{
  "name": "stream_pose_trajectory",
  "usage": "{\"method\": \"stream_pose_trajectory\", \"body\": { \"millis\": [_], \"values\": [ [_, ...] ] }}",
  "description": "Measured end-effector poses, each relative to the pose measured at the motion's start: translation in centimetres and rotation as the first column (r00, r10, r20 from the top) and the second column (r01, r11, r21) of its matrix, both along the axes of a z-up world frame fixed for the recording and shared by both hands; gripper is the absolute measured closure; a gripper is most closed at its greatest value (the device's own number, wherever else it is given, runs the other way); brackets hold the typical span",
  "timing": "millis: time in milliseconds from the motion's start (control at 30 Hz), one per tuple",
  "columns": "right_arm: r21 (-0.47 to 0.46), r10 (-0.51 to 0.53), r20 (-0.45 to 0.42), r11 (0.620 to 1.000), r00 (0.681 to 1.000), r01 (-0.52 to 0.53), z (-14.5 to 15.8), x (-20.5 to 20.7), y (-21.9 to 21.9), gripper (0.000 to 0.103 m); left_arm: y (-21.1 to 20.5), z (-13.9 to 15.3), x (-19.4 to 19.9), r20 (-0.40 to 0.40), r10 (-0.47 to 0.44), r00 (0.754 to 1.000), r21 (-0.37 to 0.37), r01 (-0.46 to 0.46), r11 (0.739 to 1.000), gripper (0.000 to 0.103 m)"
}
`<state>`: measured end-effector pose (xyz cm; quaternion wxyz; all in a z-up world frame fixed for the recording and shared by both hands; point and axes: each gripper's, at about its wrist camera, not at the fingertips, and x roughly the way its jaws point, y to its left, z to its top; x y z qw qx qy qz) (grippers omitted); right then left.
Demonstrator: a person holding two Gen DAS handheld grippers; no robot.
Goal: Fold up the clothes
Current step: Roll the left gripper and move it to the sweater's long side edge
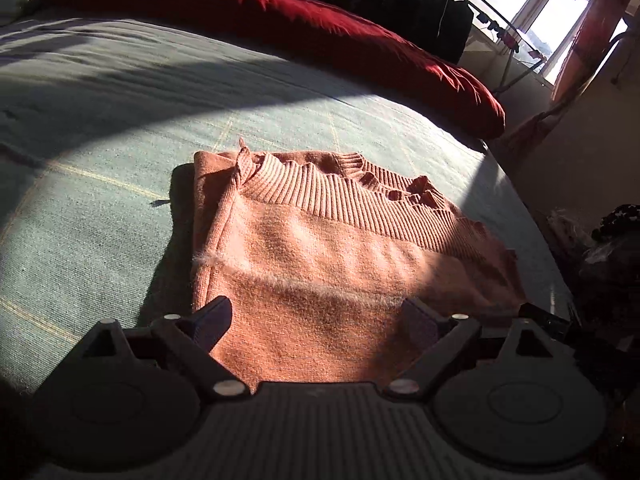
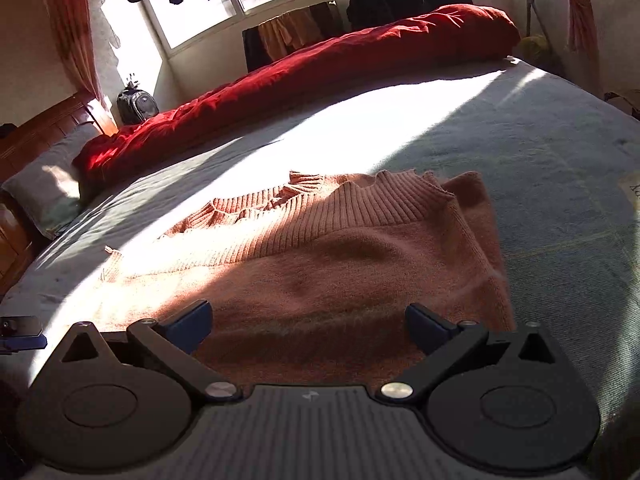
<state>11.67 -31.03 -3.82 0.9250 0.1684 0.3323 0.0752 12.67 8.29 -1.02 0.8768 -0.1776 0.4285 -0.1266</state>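
Note:
A salmon-pink knitted sweater (image 1: 320, 256) lies folded on the grey-green bedspread (image 1: 112, 128), its ribbed hem band toward the far side. My left gripper (image 1: 318, 318) hovers over the sweater's near edge, open, with its dark fingers (image 1: 218, 316) spread wide and nothing pinched between them. In the right wrist view the same sweater (image 2: 340, 264) is seen from the other side, half in sunlight. Above its near part my right gripper (image 2: 310, 324) stands open, blue fingertips (image 2: 192, 324) wide apart and clear of the knit.
A crumpled red duvet (image 1: 280, 20) runs along the far side of the bed (image 2: 540, 140). A pillow (image 2: 48, 192) and wooden headboard sit at left in the right wrist view. Dark clothes hang on a rack (image 1: 424, 8) by the window. Dark clutter lies beyond the bed's right edge (image 1: 608, 240).

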Motion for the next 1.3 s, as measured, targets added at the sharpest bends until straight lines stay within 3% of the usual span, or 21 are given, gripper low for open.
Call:
{"method": "stream_pose_trajectory", "body": {
  "millis": [67, 167, 300, 500, 700, 767, 900, 1000, 1167, 1300],
  "values": [
    [0.03, -0.001, 0.006, 1.0, 1.0, 0.001, 0.3, -0.6, -0.2, 0.0, 0.0, -1.1, -0.5, -0.03, -0.02, 0.999, -0.028, 0.019, 0.999, 0.012],
    [0.056, -0.034, 0.0, 0.998, 0.999, 0.034, 0.4, -1.2, -0.6, 0.0, 0.8, -3.4, -0.7, -0.099, 0.013, 0.995, -0.005, -0.013, 1.0, 0.012],
    [0.05, -0.035, -0.019, 0.998, 0.999, 0.036, 0.4, -1.8, -0.7, 0.0, 1.5, -3.0, -1.9, -0.064, 0.023, 0.998, -0.049, -0.026, 0.998, 0.013],
    [0.053, -0.06, -0.026, 0.997, 0.998, 0.062, 0.5, -2.2, -0.8, 0.0, -0.2, -0.3, -1.4, 0.069, -0.043, 0.997, 0.01, 0.042, 0.999, 0.012],
    [0.037, -0.059, -0.05, 0.997, 0.997, 0.061, 0.0, -2.6, -0.6, 0.0, -1.9, -2.7, -0.2, 0.018, -0.073, 0.997, 0.113, 0.07, 0.991, 0.012],
    [0.027, -0.064, -0.064, 0.997, 0.996, 0.065, -0.3, -2.7, -0.8, 0.0, -1.4, -4.0, -0.6, -0.001, -0.062, 0.998, 0.118, 0.062, 0.991, 0.012],
    [0.035, -0.073, -0.08, 0.997, 0.994, 0.075, -0.7, -2.8, -1.9, 0.0, -1.2, -3.9, -2.1, 0.05, -0.056, 0.997, 0.108, 0.05, 0.993, 0.011],
    [0.083, -0.077, -0.068, 0.993, 0.995, 0.083, -0.5, -2.9, -3.2, 0.0, -2.3, -2.8, -2.4, 0.08, -0.07, 0.994, 0.128, 0.059, 0.99, 0.011],
    [0.263, -0.037, -0.091, 0.963, 0.995, 0.059, -1.4, -2.9, -5.0, 0.0, -5.4, -2.2, -1.9, 0.11, -0.149, 0.983, 0.117, 0.136, 0.984, 0.01],
    [0.248, -0.043, -0.138, 0.966, 0.989, 0.077, -3.4, -2.8, -5.2, 0.0, -7.1, -4.1, -1.2, 0.07, -0.146, 0.987, 0.113, 0.138, 0.984, 0.01]
  ]
}}
